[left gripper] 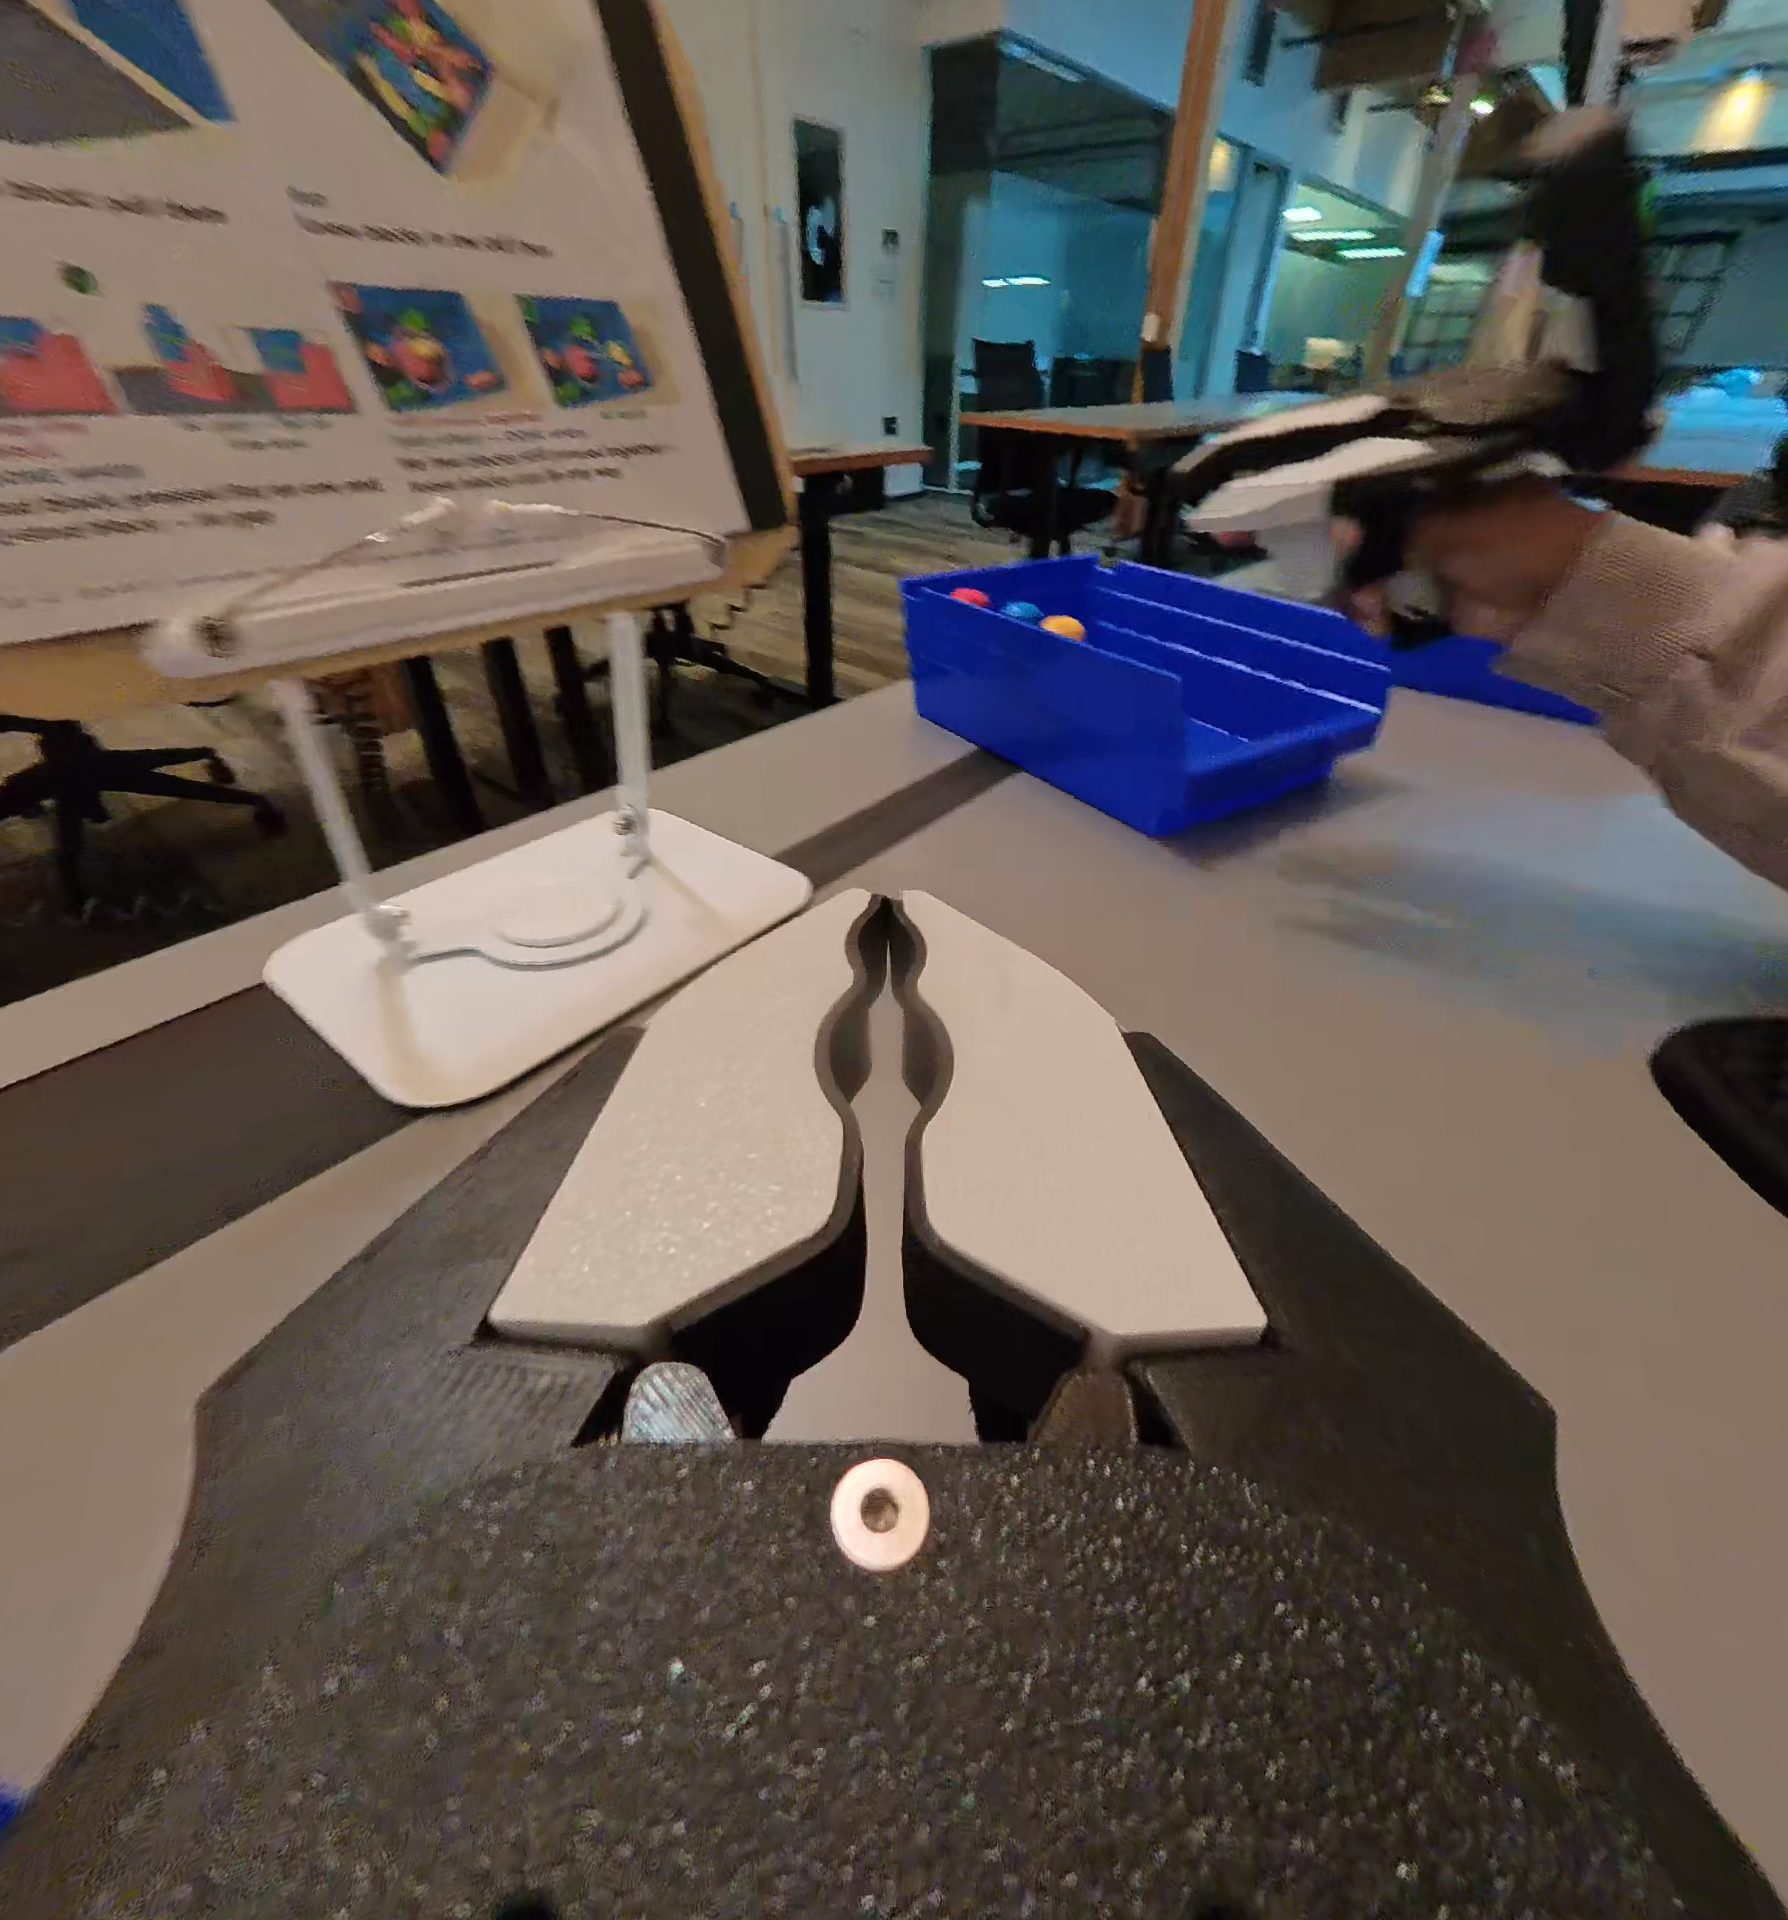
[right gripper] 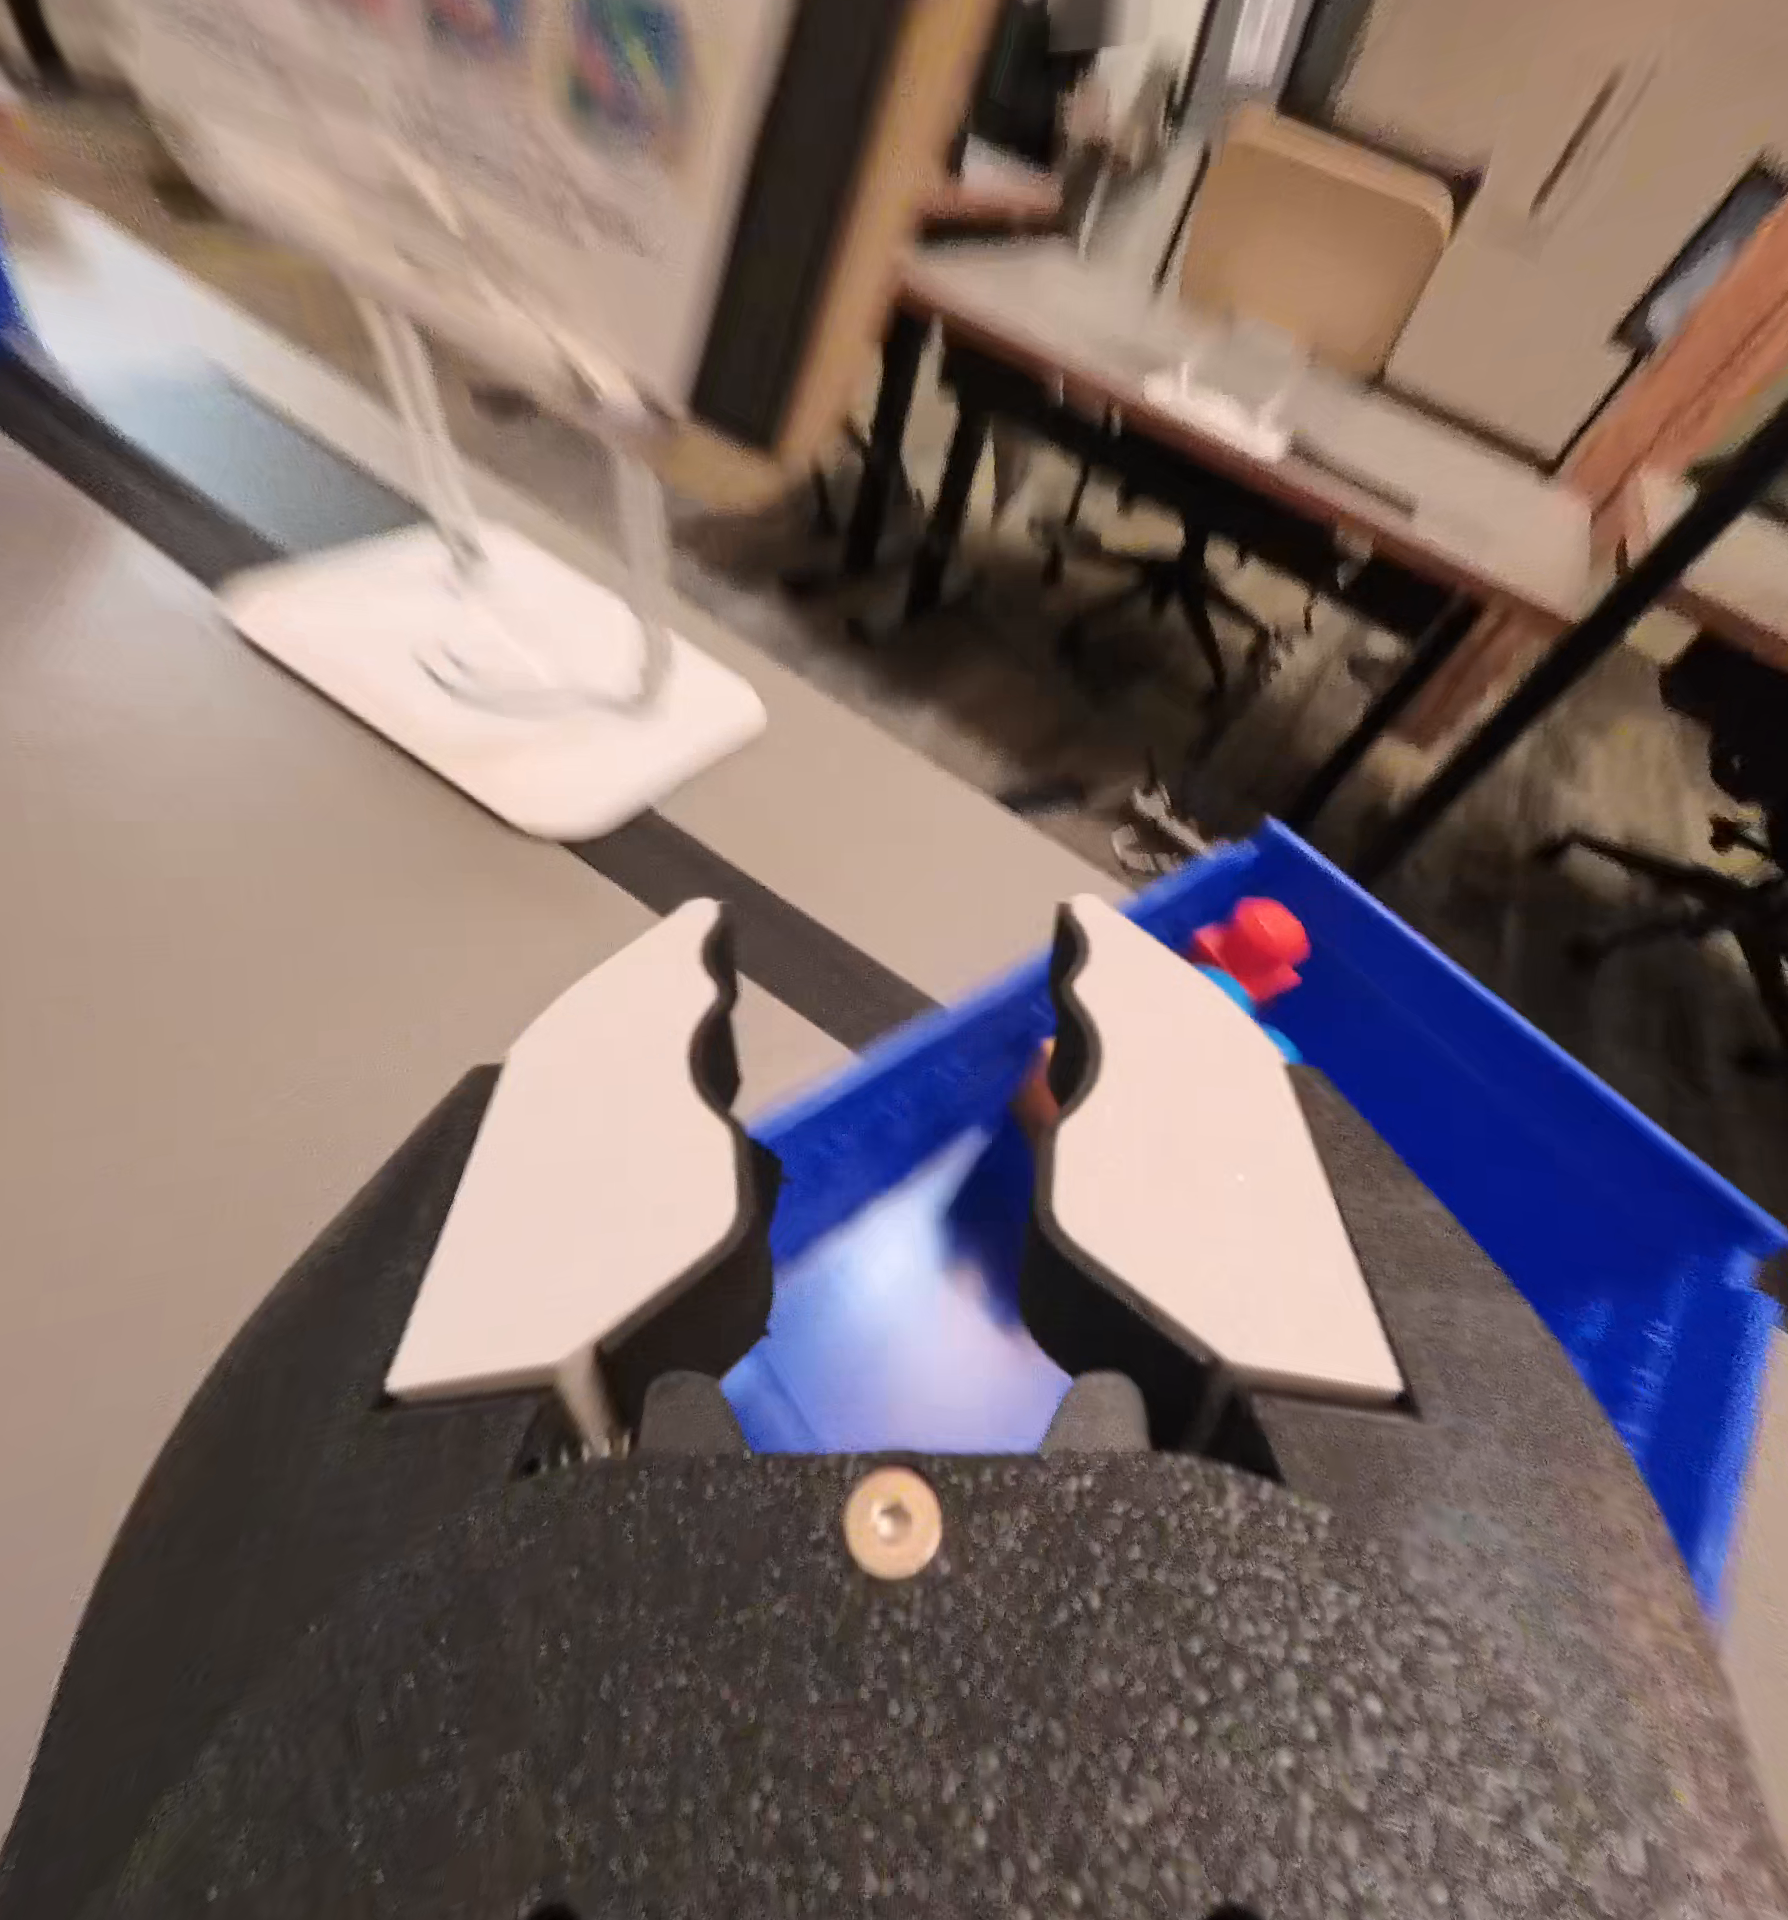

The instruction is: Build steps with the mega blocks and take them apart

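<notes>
A blue bin stands on the grey table and holds a red block, a blue block and an orange block at its far end. My left gripper is shut and empty, low over the table near the white stand base. My right gripper is open and empty, over the near end of the bin. The red block and the blue block show past its right finger. In the left wrist view the right gripper is held by a hand above the bin, blurred.
A white stand base carries a tilted instruction sheet at the table's far left; the base also shows in the right wrist view. A dark strip runs across the table. Office desks and chairs stand beyond the table's far edge. Spacing between my two grippers at the tips: around 40 cm.
</notes>
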Demonstrator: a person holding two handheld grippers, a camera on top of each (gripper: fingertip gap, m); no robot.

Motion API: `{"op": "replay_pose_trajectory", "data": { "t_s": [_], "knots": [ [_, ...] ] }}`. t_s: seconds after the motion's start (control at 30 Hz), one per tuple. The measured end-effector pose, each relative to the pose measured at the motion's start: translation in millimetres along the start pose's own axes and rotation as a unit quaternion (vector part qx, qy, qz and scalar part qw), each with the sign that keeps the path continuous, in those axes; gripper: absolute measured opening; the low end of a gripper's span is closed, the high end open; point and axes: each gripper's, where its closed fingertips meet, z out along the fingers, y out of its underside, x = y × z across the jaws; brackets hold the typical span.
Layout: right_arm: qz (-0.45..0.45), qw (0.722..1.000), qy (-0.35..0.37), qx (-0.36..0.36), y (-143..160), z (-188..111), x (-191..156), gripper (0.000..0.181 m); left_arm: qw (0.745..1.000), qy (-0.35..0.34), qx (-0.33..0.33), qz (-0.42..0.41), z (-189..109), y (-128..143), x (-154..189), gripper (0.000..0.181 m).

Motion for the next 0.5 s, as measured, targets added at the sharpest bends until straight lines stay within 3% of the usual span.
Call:
{"op": "replay_pose_trajectory", "data": {
  "t_s": [0.03, 0.17, 0.2, 0.33, 0.5],
  "knots": [
    [0.019, 0.999, -0.007, 0.034, -15.6, -8.5, -21.1, 0.049, 1.0, -0.017, 0.006, -0.002, -5.1, -5.0, -10.4, 0.0],
    [0.139, 0.98, -0.052, 0.133, -49.2, -32.4, -101.6, 0.004, 0.994, -0.105, 0.025, 0.001, -40.3, -27.9, -62.4, 0.0],
    [0.166, 0.974, -0.063, 0.143, -51.4, -35.2, -118.6, 0.0, 0.991, -0.13, 0.03, -0.001, -54.1, -35.8, -78.2, 0.0],
    [0.209, 0.96, -0.098, 0.157, -42.7, -38.8, -172.9, 0.0, 0.972, -0.232, 0.023, 0.007, -121.3, -66.9, -149.5, 0.0],
    [0.188, 0.967, -0.104, 0.14, -8.1, -25.6, -198.5, 0.0, 0.947, -0.308, -0.094, 0.017, -176.2, -69.9, -242.4, 0.011]
  ]
}}
